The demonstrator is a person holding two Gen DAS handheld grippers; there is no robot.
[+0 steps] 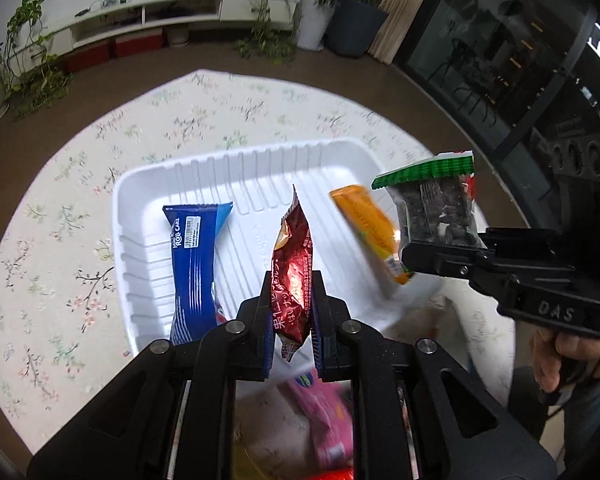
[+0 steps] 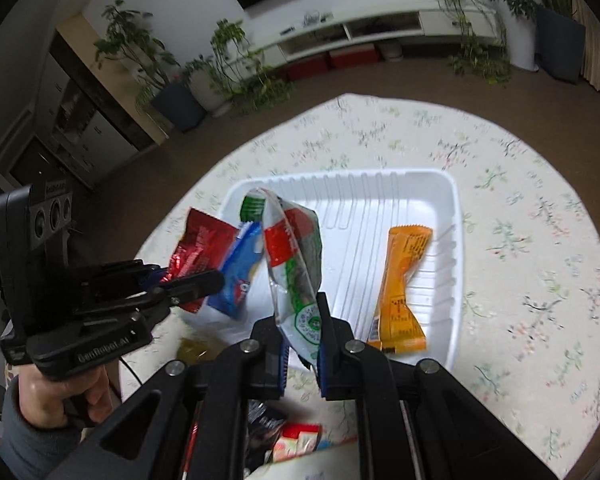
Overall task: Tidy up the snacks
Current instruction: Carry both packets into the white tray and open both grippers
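Note:
A white ribbed tray (image 1: 148,184) (image 2: 452,200) sits on the round flowered table. A blue roll-cake pack (image 1: 194,268) (image 2: 238,276) lies at its left and an orange pack (image 1: 374,236) (image 2: 404,284) at its right. My left gripper (image 1: 292,312) (image 2: 180,280) is shut on a dark red snack pack (image 1: 294,264) (image 2: 198,246), held above the tray's near edge. My right gripper (image 2: 303,344) (image 1: 432,256) is shut on a clear bag with green and red print (image 2: 296,264) (image 1: 436,204), held above the tray.
Loose snacks lie on the table close under the grippers, a pink pack (image 1: 324,420) and red and dark packs (image 2: 288,440). Brown floor surrounds the table. Potted plants (image 2: 236,76) and a white low cabinet (image 1: 148,12) stand far behind.

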